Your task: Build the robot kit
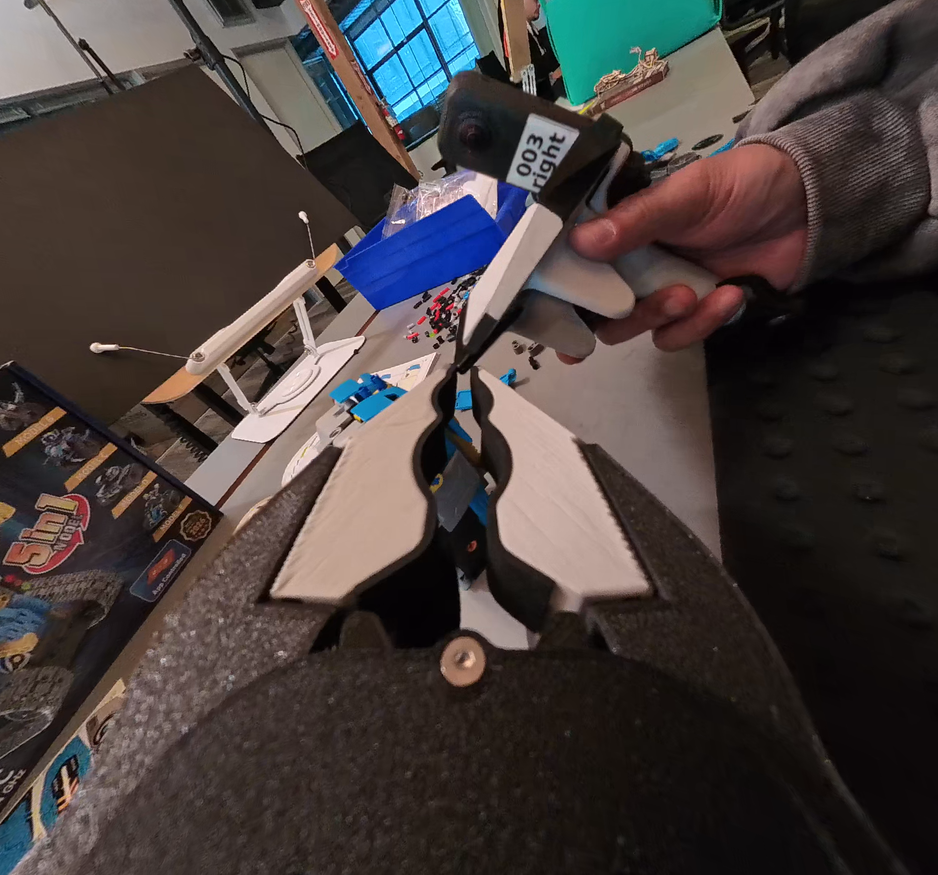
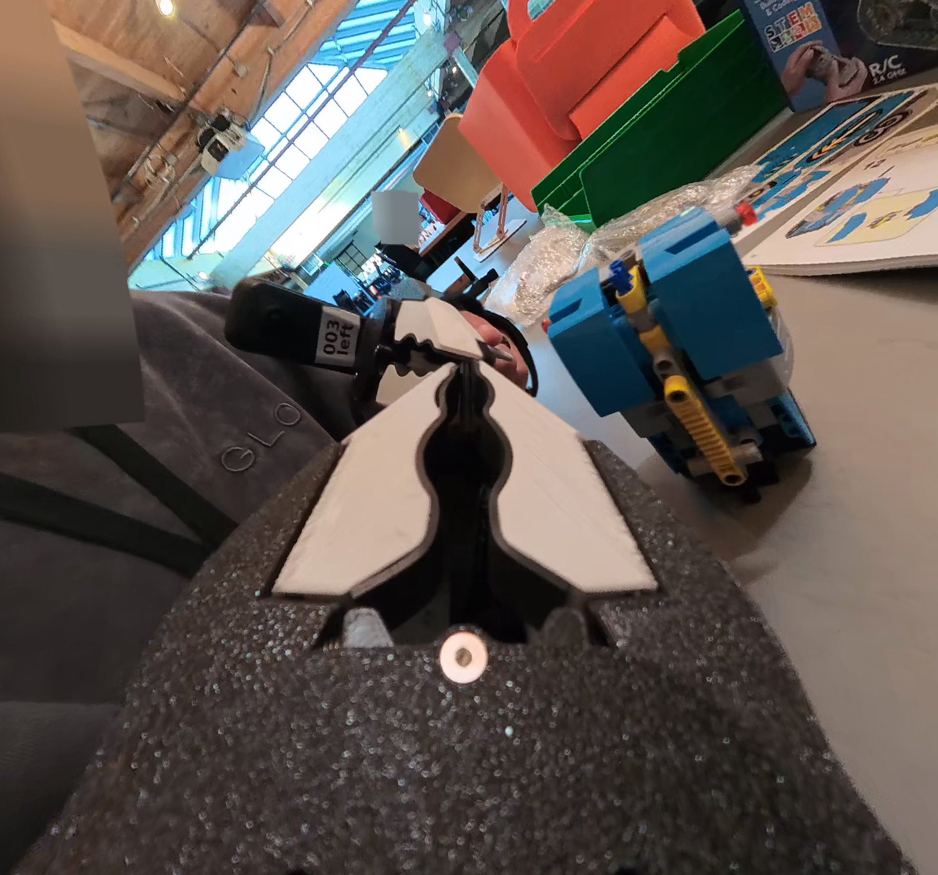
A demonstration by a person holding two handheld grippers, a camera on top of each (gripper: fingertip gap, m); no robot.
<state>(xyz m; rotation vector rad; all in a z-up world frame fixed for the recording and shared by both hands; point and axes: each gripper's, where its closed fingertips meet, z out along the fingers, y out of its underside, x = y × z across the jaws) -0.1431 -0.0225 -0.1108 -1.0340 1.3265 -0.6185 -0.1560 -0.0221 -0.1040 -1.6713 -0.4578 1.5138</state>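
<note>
My left gripper [image 1: 461, 375] and right gripper [image 2: 464, 368] meet tip to tip above the grey table [image 1: 619, 409]. The left gripper, also in the right wrist view [image 2: 482, 354], has its jaws almost together on a small grey pin [image 2: 501, 355] that sticks out past its tips. The right gripper, held by a hand in a grey sleeve, shows in the left wrist view [image 1: 463, 361] with its jaws shut and its black tips between the left fingertips. A blue, grey and yellow brick model [image 2: 675, 343] stands on the table just right of the grippers.
A blue bin [image 1: 421, 252] and a scatter of small red and black parts [image 1: 441, 313] lie farther back. A toy box [image 1: 76, 521] and a white stand [image 1: 284, 384] are at the left. An orange case [image 2: 573, 54], green bin [image 2: 660, 140], plastic bags [image 2: 548, 252] and instruction sheets [image 2: 837, 201] surround the model. Left and right tips are no more than a few centimetres apart.
</note>
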